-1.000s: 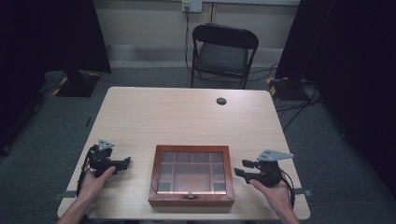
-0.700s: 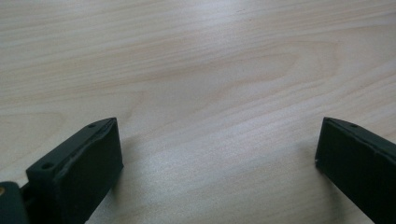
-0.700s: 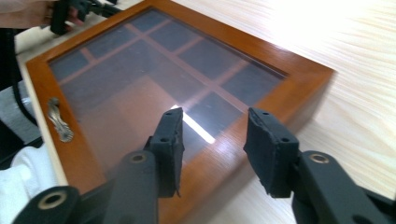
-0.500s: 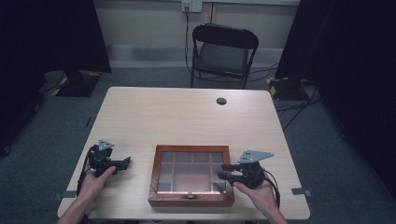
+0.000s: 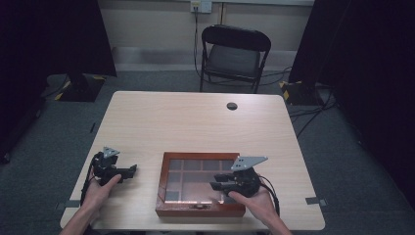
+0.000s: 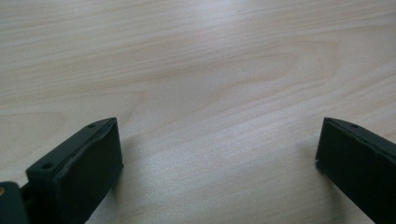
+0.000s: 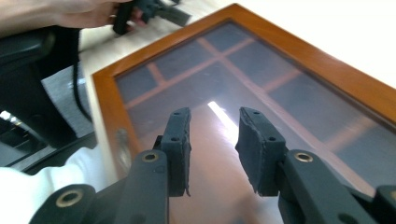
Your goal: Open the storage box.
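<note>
Wooden box [image 5: 200,185] with its glass lid sits at the worktop's [image 5: 195,117] near edge, my right tongs [image 7: 213,135] above it, just narrowed and empty; left tongs [image 6: 217,154] wide, idle; next, probably the front latch.

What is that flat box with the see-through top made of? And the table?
The box looks like reddish-brown wood with a glossy varnish: its frame shines. Its lid seems to be glass or clear plastic, since light glints off it and dividers show through. The table looks like pale wood or a wood-look laminate, with visible grain lines.
</note>
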`<state>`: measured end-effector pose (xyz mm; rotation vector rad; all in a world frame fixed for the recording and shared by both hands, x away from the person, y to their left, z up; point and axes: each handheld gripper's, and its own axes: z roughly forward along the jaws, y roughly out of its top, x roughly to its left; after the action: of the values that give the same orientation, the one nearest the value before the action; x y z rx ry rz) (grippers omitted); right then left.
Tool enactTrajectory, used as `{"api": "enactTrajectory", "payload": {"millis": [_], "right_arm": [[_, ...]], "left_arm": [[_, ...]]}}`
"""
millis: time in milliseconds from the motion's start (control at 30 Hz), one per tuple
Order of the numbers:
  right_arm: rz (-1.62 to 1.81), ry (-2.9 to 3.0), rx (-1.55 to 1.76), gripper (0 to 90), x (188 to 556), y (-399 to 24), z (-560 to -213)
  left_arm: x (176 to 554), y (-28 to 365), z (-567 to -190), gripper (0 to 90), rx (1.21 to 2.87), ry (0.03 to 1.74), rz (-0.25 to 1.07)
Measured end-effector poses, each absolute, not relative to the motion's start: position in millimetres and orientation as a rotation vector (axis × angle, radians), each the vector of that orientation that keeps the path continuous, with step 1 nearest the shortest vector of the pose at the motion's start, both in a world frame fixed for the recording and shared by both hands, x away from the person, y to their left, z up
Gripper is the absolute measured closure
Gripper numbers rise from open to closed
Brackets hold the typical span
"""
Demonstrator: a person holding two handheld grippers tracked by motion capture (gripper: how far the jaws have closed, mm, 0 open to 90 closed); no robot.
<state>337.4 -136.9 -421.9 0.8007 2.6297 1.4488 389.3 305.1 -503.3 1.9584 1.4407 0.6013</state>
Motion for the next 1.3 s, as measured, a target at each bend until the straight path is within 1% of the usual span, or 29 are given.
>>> {"api": "enactTrajectory", "payload": {"millis": [333, 533, 1133, 1167, 1300], "right_arm": [[1.495, 2.730, 0.676, 75.0, 321.9, -119.3, -428.5], [1.487, 2.786, 0.629, 77.4, 316.3, -113.9, -434.3], [1.432, 2.860, 0.519, 78.2, 308.3, -102.0, -442.7], [1.410, 2.851, 0.513, 80.8, 307.3, -100.8, -441.9], [1.410, 2.848, 0.512, 81.8, 308.0, -101.0, -442.1]], "left_arm": [[389.3, 305.1, -503.3, 0.0, 1.957, 1.441, 0.601], [389.4, 305.1, -503.3, 0.0, 1.958, 1.441, 0.599], [389.3, 305.1, -503.4, 0.0, 1.957, 1.442, 0.601], [389.4, 305.1, -503.3, 0.0, 1.959, 1.441, 0.602], [389.3, 305.1, -503.3, 0.0, 1.958, 1.441, 0.602]]}}
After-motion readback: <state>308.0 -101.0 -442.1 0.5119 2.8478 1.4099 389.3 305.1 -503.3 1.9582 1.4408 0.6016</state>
